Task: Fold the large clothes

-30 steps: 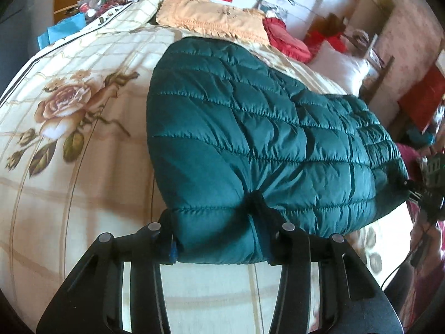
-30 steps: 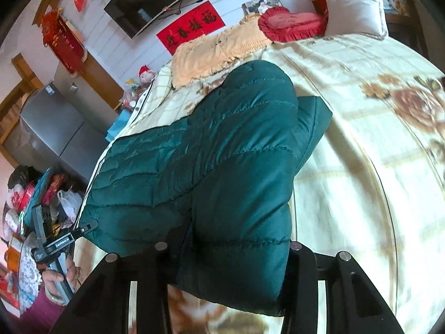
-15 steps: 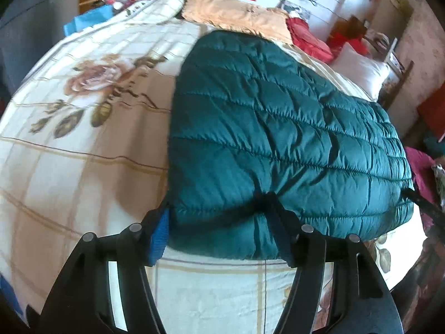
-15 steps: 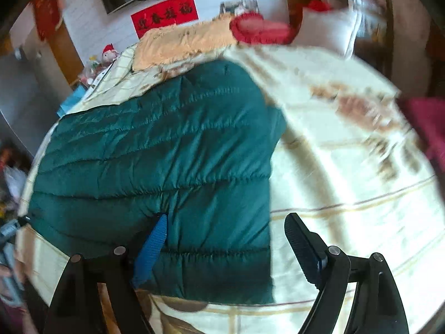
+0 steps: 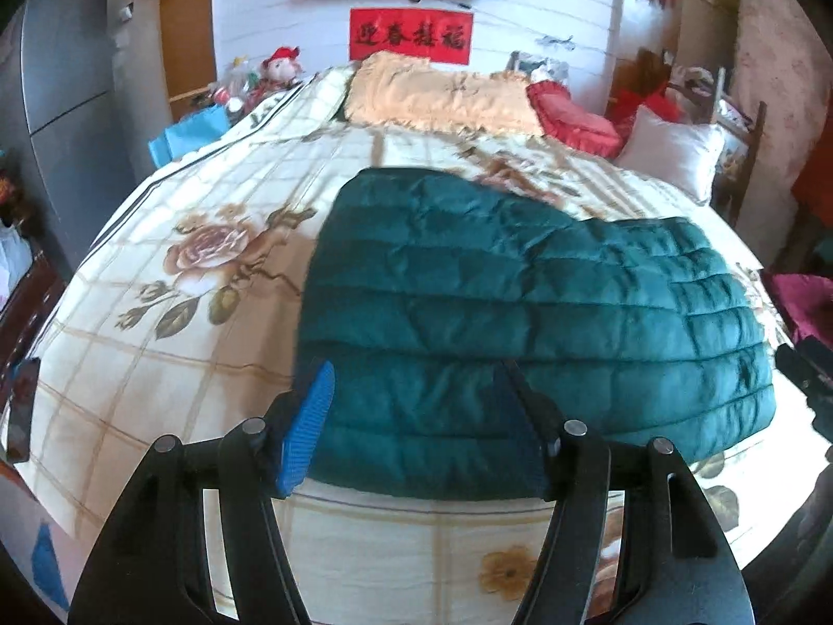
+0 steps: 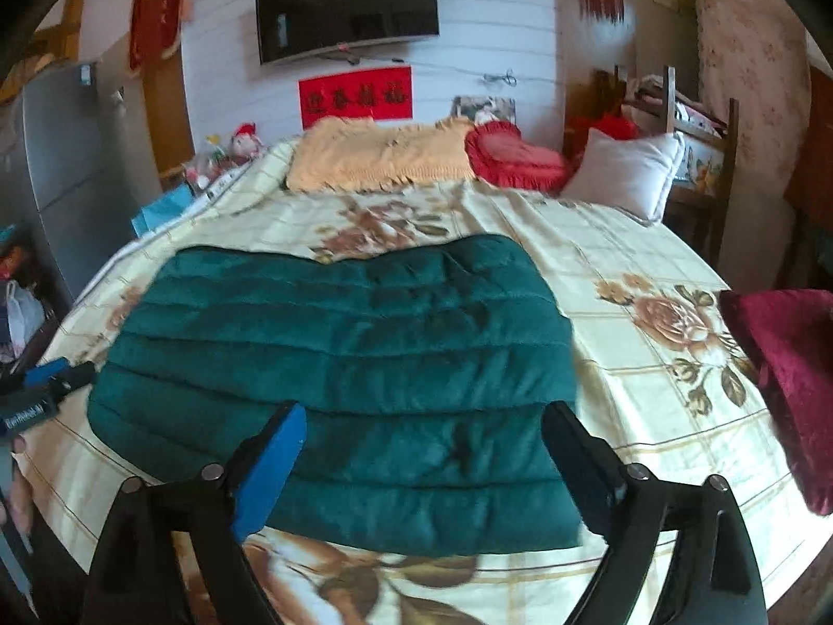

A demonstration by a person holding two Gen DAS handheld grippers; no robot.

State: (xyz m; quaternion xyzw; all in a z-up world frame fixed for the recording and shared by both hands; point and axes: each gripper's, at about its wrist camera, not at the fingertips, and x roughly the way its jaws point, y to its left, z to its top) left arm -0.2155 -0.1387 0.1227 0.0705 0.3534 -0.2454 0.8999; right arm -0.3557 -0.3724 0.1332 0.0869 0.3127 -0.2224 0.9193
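A dark green quilted puffer jacket (image 5: 520, 312) lies folded into a rough rectangle on the floral bedspread (image 5: 156, 354); it also shows in the right wrist view (image 6: 354, 364). My left gripper (image 5: 416, 427) is open and empty, just above the jacket's near left edge. My right gripper (image 6: 424, 469) is open and empty, just above the jacket's near right edge. The left gripper's blue tip also shows at the left edge of the right wrist view (image 6: 47, 372).
A yellow fringed blanket (image 6: 375, 161), a red cushion (image 6: 513, 156) and a white pillow (image 6: 625, 172) lie at the head of the bed. A crimson cloth (image 6: 786, 375) lies at the bed's right side. A grey fridge (image 5: 62, 83) stands left.
Both grippers have opened and let go of the jacket, then pulled back and up. The jacket now lies flat on the bed.
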